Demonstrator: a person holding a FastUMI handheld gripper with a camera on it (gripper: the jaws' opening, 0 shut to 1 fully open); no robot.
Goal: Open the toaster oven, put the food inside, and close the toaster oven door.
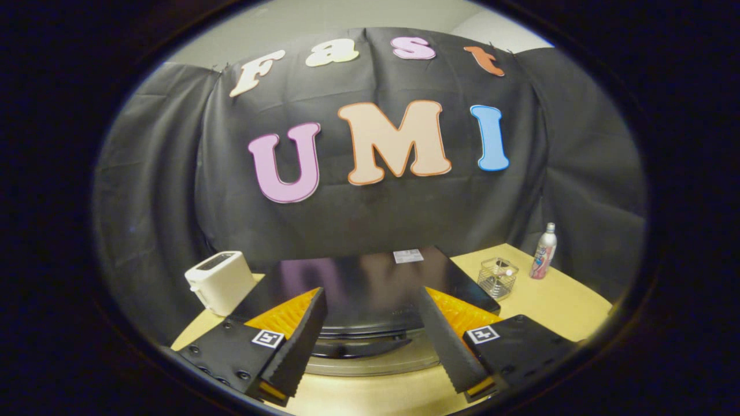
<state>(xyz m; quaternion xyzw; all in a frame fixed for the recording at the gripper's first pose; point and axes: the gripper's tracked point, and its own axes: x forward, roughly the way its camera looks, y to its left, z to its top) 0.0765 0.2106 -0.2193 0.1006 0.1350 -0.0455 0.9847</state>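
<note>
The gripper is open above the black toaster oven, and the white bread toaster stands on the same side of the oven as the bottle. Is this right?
Not quite. In the gripper view the white bread toaster stands on the opposite side of the black toaster oven from the bottle. The gripper is indeed open.

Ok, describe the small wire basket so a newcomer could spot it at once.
Start at the black toaster oven between the open gripper fingers. Off its right side on the wooden table sits the basket, see-through wire, unlike the solid spray bottle beyond.

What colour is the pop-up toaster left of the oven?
White, clearest in the gripper view: the boxy pop-up toaster.
</note>
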